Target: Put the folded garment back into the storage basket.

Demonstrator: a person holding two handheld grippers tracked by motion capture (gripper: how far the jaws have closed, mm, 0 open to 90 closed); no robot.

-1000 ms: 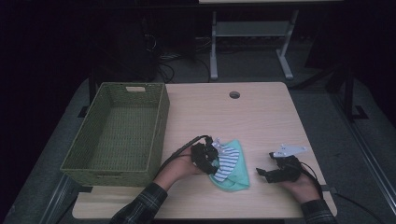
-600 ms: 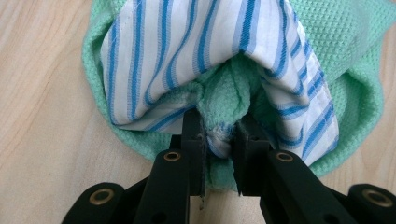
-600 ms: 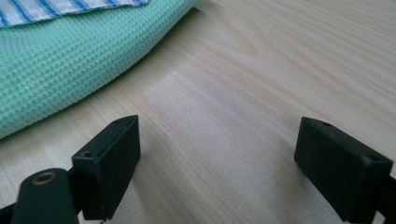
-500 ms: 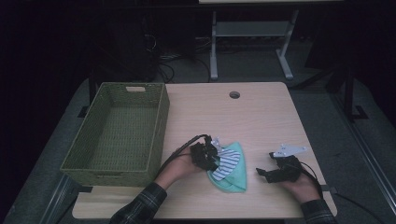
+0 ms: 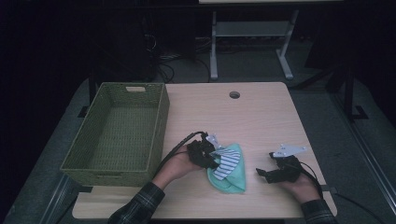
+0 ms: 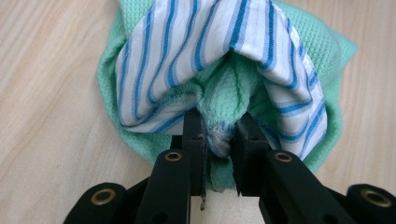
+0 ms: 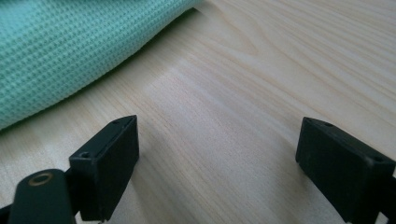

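A blue-and-white striped cloth [image 5: 228,162] lies bunched on top of a green waffle-weave cloth [image 5: 231,177] near the table's front middle. My left gripper [image 5: 211,160] is shut on the gathered edges of both cloths; in the left gripper view the striped cloth [image 6: 196,51] arches over the green cloth [image 6: 226,93] and the jaws pinch the fabric [image 6: 218,137]. My right gripper [image 5: 261,173] rests low over bare wood to the right of the cloths, open with nothing between its fingers [image 7: 219,158]. The green cloth [image 7: 70,46] shows at its upper left.
A green woven basket [image 5: 159,121], with nothing in it, stands at the table's left side. A round cable hole [image 5: 234,94] sits near the far edge. Bare wooden tabletop [image 5: 261,121] stretches behind and right of the cloths. A table frame stands on the floor beyond.
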